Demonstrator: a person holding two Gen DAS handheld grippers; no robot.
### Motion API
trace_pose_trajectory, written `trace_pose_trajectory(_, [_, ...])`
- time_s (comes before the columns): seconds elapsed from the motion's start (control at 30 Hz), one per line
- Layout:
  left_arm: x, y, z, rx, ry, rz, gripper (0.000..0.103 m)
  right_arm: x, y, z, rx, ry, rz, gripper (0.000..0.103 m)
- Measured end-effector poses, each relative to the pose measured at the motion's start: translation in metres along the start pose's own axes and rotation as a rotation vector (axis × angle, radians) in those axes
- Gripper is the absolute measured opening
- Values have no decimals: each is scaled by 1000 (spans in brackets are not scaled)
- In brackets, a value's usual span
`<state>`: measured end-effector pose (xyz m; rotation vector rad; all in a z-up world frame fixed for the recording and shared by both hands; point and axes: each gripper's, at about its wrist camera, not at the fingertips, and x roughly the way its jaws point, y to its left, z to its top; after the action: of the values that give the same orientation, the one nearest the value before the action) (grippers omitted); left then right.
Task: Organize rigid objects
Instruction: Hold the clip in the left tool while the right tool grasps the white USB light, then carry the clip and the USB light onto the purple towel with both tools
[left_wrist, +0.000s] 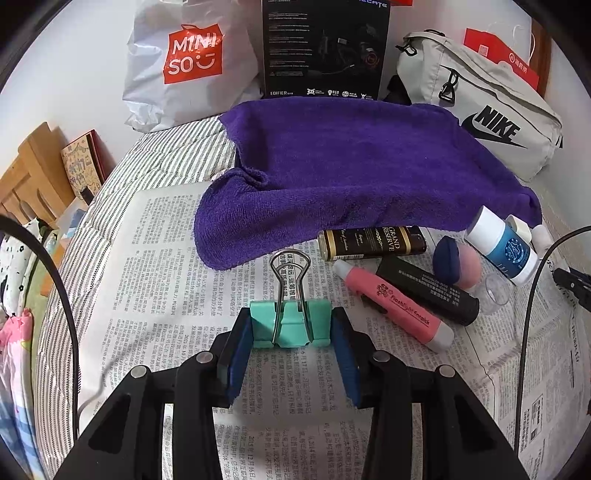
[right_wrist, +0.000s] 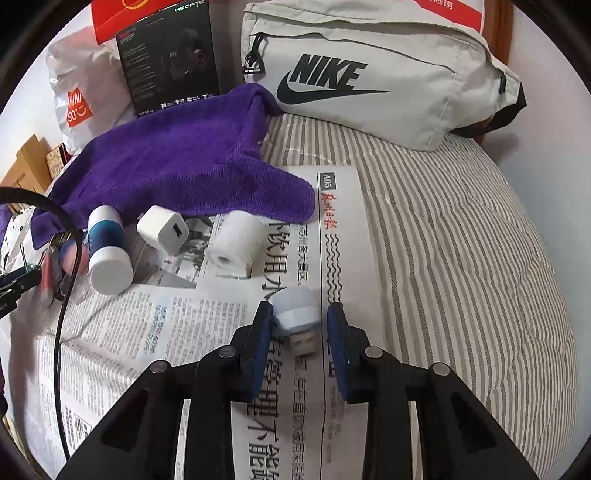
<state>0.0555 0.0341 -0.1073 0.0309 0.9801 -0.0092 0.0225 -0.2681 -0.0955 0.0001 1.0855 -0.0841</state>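
My left gripper (left_wrist: 291, 332) is shut on a mint-green binder clip (left_wrist: 290, 325), its wire handles pointing away over the newspaper (left_wrist: 166, 295). To its right lie a pink tube (left_wrist: 395, 306), a black tube (left_wrist: 428, 290), a dark gold-labelled bottle (left_wrist: 371, 243), two makeup puffs (left_wrist: 445, 258) and a blue-and-white bottle (left_wrist: 502, 247). My right gripper (right_wrist: 299, 325) is shut on a small bottle with a pale blue cap (right_wrist: 297, 314), blurred, just above the newspaper (right_wrist: 147, 332). A white roll (right_wrist: 236, 243), a white charger (right_wrist: 162, 229) and the blue-and-white bottle (right_wrist: 107, 247) lie beyond it.
A purple towel (left_wrist: 351, 166) lies across the back of the paper. Behind it stand a Miniso bag (left_wrist: 184, 62), a black box (left_wrist: 325, 48) and a grey Nike bag (right_wrist: 369, 74). Striped bedding (right_wrist: 461, 240) extends to the right. Black cables (right_wrist: 59, 295) hang at the left.
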Motion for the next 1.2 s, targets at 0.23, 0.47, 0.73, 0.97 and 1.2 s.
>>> trace_pose_trajectory(0.23, [-1, -2, -1, 5, 1, -7, 40, 1, 0, -2, -8, -22, 5, 31])
trace_pose_trajectory(0.47, [-2, 3, -1, -2, 6, -41, 39, 0, -1, 5, -6, -1, 32, 27])
trace_pose_trajectory(0.73, [-11, 14, -2, -24, 11, -70, 39, -24, 5, 20, -26, -28, 78, 27])
trace_pose_trajectory(0.97, [-24, 26, 3, -49, -12, -75, 39, -36, 18, 35, -46, -56, 136, 27])
trace_pose_trajectory(1.2, [-43, 28, 20, -25, -40, -65, 39, -38, 36, 58, -76, -83, 180, 27])
